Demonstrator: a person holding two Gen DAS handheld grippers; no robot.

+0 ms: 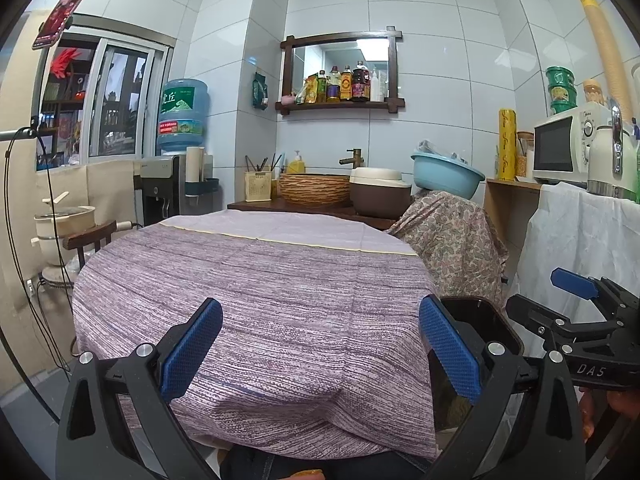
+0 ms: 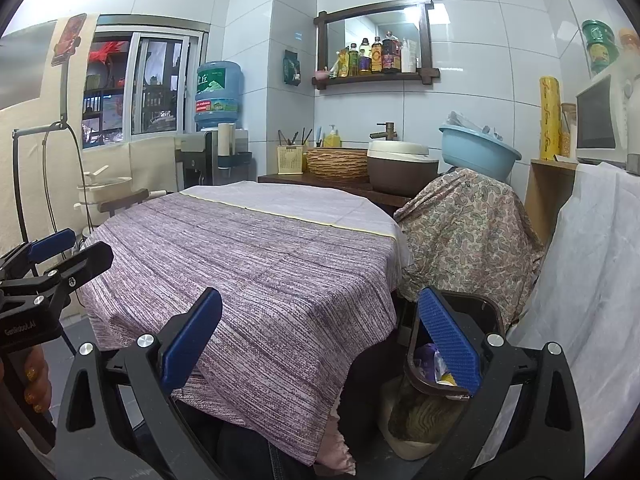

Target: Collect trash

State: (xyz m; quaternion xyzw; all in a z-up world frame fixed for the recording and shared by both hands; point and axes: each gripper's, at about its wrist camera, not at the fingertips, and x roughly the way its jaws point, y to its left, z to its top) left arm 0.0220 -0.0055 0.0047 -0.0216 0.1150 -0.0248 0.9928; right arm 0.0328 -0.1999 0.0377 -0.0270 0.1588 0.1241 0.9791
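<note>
Blue-padded fingers of the left gripper (image 1: 320, 354) and the right gripper (image 2: 320, 354) stand spread apart, each holding nothing, above the near edge of the table (image 2: 256, 256) draped in purple cloth. No trash shows on the cloth. Just beside the table's right corner stands the dark-rimmed trash bin (image 2: 494, 312), holding purple, yellow and pale scraps. The collecting appears finished or not begun; a good next step scans the tabletop first.
</note>
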